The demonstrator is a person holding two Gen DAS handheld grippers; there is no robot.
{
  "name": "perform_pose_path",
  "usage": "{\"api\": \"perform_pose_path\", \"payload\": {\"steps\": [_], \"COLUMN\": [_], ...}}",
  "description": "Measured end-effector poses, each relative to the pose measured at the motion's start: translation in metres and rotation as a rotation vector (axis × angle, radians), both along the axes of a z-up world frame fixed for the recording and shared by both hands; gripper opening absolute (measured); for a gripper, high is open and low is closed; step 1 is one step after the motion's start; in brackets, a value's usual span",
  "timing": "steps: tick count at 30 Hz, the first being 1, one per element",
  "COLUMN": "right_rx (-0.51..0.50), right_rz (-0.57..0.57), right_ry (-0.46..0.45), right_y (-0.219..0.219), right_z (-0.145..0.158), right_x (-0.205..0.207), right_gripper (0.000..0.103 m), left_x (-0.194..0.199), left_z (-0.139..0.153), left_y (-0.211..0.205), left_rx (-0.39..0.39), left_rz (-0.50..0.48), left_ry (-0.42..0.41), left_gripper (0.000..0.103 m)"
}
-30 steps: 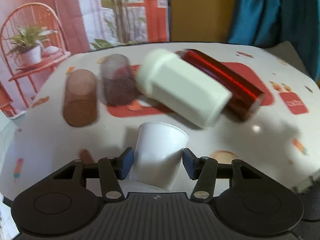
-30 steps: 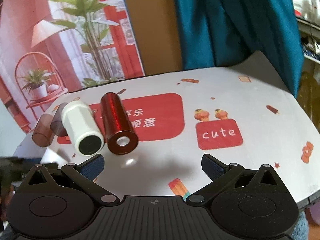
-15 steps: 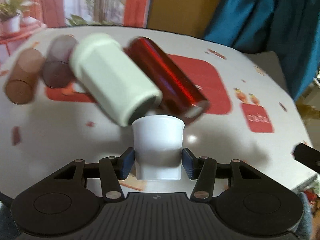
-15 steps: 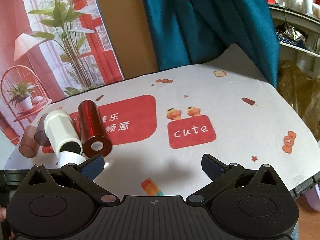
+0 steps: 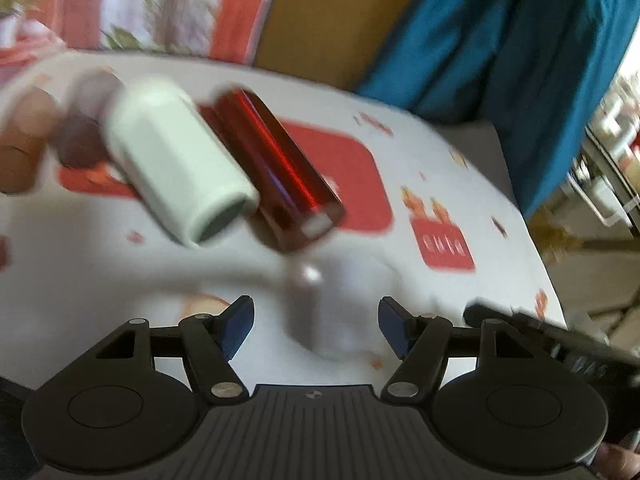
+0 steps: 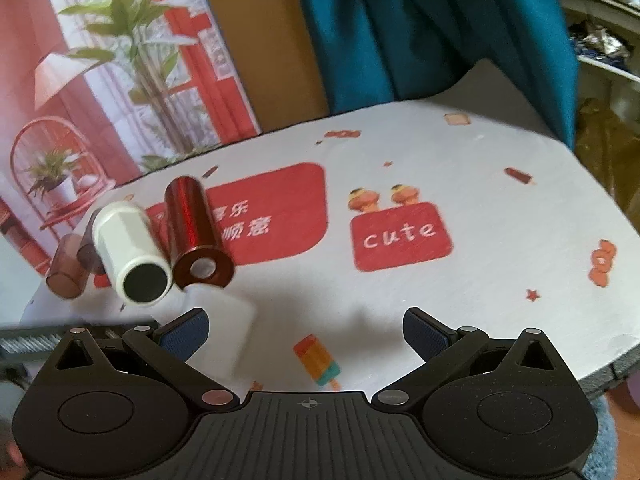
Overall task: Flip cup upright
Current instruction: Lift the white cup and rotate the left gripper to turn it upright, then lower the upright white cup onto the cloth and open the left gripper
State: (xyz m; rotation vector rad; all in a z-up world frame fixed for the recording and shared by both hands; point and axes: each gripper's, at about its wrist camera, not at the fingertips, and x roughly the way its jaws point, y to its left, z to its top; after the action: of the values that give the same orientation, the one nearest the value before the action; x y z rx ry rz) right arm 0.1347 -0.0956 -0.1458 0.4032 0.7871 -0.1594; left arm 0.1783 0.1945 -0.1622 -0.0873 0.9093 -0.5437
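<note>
A small white paper cup (image 5: 336,308) shows as a motion blur between the fingers of my left gripper (image 5: 316,324), which is open. I cannot tell how the cup stands. The cup also shows blurred in the right wrist view (image 6: 224,320), by the left finger of my right gripper (image 6: 306,330), which is open and empty above the table's front edge.
A white cylinder cup (image 5: 180,168) (image 6: 130,250) and a shiny red one (image 5: 280,172) (image 6: 196,236) lie on their sides side by side. Two brownish translucent cups (image 6: 76,264) lie left of them. The white patterned tablecloth (image 6: 480,280) reaches right to the table edge; a teal curtain (image 6: 420,28) hangs behind.
My left gripper was shut on the white cup and has opened; the cup is free and blurred between the fingers. Both views have shifted.
</note>
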Motion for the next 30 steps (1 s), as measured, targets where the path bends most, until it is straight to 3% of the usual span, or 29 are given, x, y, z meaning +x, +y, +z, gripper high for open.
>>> {"api": "perform_pose_path", "payload": {"steps": [4,7,10,13,16,18,22,30], "right_rx": [0.082,0.201,0.302,0.299,0.293,0.279,0.253,-0.083], "right_rz": [0.09,0.102,0.054,0.06,0.061,0.06,0.072,0.236], "right_ry": [0.069,0.126,0.16,0.163,0.161,0.162,0.149,0.051], "right_y": [0.006,0.004,-0.003,-0.003,-0.002,0.0,0.006,0.061], "right_z": [-0.017,-0.035,-0.051,-0.051,-0.054,-0.054,-0.049,-0.023], "right_x": [0.021,0.039,0.05,0.055,0.059,0.061,0.054,0.052], "right_gripper": [0.103,0.094,0.087,0.076,0.068,0.058,0.057,0.055], "left_x": [-0.013,-0.026,-0.039,-0.041,-0.046,-0.05,-0.056,-0.061], "left_z": [0.03,0.05,0.06,0.059,0.049,0.042,0.038,0.022], "left_y": [0.025,0.041,0.058,0.079,0.101,0.112,0.119,0.122], "left_rx": [0.09,0.193,0.244,0.238,0.183,0.15,0.131,0.099], "left_rz": [0.131,0.223,0.283,0.317,0.367,0.368,0.357,0.368], "left_ry": [-0.186,-0.333,-0.386,-0.358,-0.283,-0.242,-0.213,-0.152], "left_gripper": [0.079,0.085,0.091,0.092,0.092,0.092,0.092,0.092]}}
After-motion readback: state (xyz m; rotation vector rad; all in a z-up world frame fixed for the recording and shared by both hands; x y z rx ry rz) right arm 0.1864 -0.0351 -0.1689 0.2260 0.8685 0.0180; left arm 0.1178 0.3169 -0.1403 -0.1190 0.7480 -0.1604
